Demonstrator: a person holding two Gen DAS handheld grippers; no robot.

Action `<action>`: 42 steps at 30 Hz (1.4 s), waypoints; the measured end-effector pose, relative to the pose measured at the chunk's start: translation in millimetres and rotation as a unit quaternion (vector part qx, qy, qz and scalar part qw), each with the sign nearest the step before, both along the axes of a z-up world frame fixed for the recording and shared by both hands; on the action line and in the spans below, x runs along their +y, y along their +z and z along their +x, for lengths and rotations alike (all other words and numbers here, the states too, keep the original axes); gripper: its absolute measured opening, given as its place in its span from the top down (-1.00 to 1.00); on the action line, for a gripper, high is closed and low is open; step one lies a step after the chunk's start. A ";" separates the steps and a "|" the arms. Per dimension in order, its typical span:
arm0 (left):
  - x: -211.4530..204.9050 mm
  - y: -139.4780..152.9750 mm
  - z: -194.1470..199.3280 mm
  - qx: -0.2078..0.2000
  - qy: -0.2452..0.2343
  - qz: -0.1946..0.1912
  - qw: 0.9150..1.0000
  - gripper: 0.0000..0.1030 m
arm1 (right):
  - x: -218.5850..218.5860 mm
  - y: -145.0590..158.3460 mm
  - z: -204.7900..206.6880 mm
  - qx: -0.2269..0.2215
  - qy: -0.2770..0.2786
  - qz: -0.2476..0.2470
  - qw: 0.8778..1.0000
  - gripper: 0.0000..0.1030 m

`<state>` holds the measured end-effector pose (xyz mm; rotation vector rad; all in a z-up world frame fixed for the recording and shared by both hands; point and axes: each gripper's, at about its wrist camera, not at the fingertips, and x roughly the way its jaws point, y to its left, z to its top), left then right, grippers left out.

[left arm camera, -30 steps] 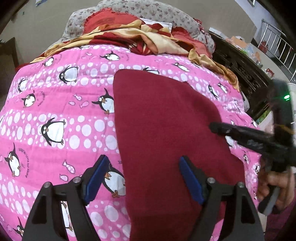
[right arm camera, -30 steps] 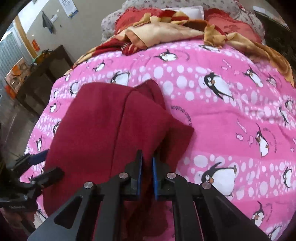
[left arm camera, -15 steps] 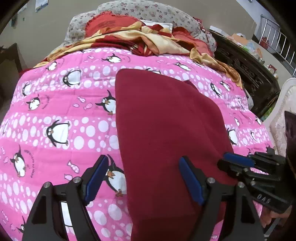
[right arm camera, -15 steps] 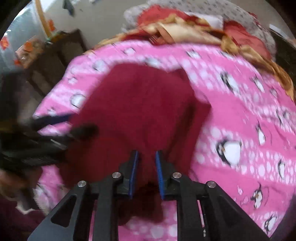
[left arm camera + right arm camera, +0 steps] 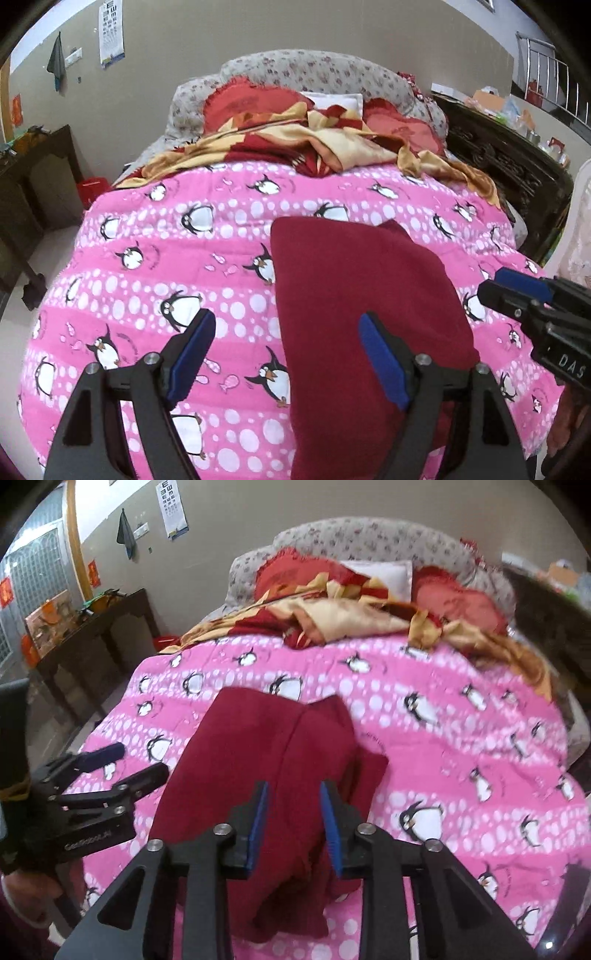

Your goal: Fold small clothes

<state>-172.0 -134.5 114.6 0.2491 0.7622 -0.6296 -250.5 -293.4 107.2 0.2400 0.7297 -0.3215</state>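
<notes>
Both grippers' jaws wide apart over dark red garment (image 5: 280,760), neither gripping.

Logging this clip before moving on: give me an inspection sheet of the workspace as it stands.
Surface: pink penguin-print quilt covering the bed.
Job's things: dark red garment, lengthwise folded, lying flat on the quilt; a flap sticks out on its right.
Clutter: red-and-gold blanket bunched near the pillows.
Grippers: left claw open, over the garment's left edge; right claw open above the garment, gripping nothing.
Cables: nothing seen.
Surroundings: floral headboard, dark wooden table, eye chart on the wall.
</notes>
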 end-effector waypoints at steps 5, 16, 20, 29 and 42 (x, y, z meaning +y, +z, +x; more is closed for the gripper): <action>5.8 5.3 -0.9 0.003 0.010 -0.006 1.000 -0.72 | 4.6 -0.7 -1.5 -0.001 -0.006 -0.006 1.000 0.04; 9.4 10.7 -7.2 -0.013 0.013 -0.013 1.000 -0.73 | 2.0 -6.5 -6.8 0.005 -0.019 0.005 1.000 0.03; 8.1 10.9 -8.6 -0.015 0.011 -0.012 1.000 -0.73 | 1.3 -9.4 -6.4 0.007 -0.020 0.010 1.000 0.03; 6.6 8.6 -7.6 -0.011 0.013 -0.012 1.000 -0.73 | -4.6 -15.7 -3.6 0.012 -0.027 0.020 0.999 0.02; 4.3 3.0 -3.2 -0.007 0.011 -0.007 1.000 -0.73 | -2.7 -25.0 6.2 0.030 -0.024 0.022 0.999 0.02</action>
